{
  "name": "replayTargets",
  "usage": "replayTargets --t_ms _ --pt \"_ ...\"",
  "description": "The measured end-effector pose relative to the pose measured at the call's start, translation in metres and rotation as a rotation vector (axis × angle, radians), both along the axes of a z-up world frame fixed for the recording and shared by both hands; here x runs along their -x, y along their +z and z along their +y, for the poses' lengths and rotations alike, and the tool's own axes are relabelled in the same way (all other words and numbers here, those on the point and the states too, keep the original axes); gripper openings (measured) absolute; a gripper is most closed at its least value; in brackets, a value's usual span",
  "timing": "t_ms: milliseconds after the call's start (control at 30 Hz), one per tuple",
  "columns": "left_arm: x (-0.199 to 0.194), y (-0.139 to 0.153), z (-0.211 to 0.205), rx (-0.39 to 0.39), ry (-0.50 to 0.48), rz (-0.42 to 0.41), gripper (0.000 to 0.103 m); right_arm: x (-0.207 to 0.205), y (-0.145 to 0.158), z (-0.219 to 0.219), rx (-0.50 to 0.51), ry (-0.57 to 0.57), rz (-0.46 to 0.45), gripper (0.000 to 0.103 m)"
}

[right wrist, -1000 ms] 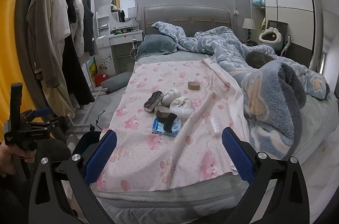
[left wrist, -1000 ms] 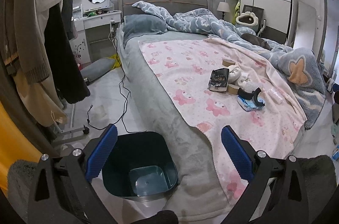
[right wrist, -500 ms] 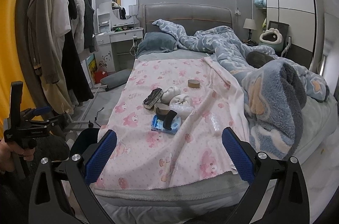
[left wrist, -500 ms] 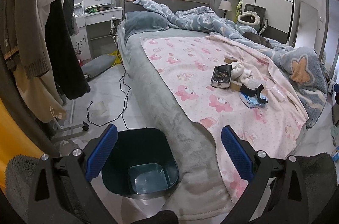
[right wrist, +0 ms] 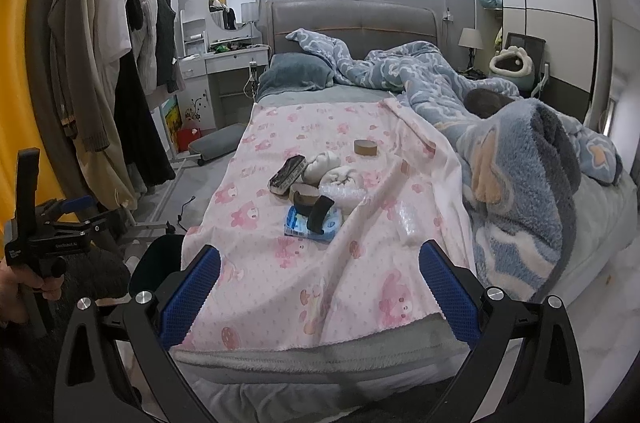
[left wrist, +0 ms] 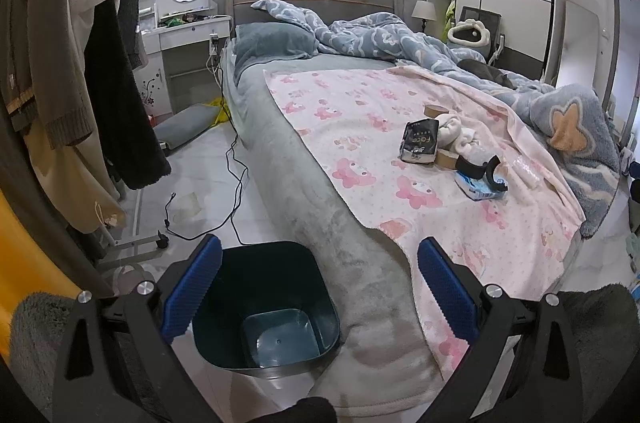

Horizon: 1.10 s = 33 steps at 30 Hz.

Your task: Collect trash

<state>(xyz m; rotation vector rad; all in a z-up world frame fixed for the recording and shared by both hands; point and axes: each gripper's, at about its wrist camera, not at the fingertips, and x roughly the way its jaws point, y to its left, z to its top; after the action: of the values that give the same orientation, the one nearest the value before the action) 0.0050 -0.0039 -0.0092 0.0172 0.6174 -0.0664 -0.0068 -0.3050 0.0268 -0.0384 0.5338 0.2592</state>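
Trash lies in a cluster on the pink blanket (right wrist: 320,263): a black packet (right wrist: 285,175) (left wrist: 419,142), white crumpled wads (right wrist: 332,171), a cardboard tape roll (right wrist: 365,147) (left wrist: 436,110), a blue wrapper (right wrist: 312,223) (left wrist: 478,185) under a black curved piece (right wrist: 320,213), and clear plastic (right wrist: 406,223). A dark teal bin (left wrist: 264,303), empty inside, stands on the floor at the bed's side. My left gripper (left wrist: 318,287) is open above the bin. My right gripper (right wrist: 320,295) is open over the bed's foot, short of the trash.
Clothes hang on a rack (right wrist: 104,71) at the left. Black cables (left wrist: 236,183) and a grey cushion (left wrist: 184,125) lie on the floor. A bunched blue duvet (right wrist: 500,143) covers the bed's right side. A vanity (right wrist: 224,63) and a wardrobe (right wrist: 540,23) stand by the far wall.
Both views have drawn slightly closer to the bed and shifted a little. Both grippers stay open and empty. The trash and bin have not moved.
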Motion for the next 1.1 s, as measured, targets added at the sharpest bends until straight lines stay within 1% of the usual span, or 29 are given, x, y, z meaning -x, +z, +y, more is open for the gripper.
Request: replayTargets --t_ms 467,1100 --pt "-0.0023 -0.0002 0.0003 0.005 -0.001 0.015 0.1 -0.0005 0.0038 -0.0047 -0.008 -0.006 -0.013 0.1" --pt "-0.0017 -0.0039 -0.001 0.009 -0.007 0.021 0.1 -0.0012 0.0017 -0.0039 -0.003 -0.003 0.0 0.1"
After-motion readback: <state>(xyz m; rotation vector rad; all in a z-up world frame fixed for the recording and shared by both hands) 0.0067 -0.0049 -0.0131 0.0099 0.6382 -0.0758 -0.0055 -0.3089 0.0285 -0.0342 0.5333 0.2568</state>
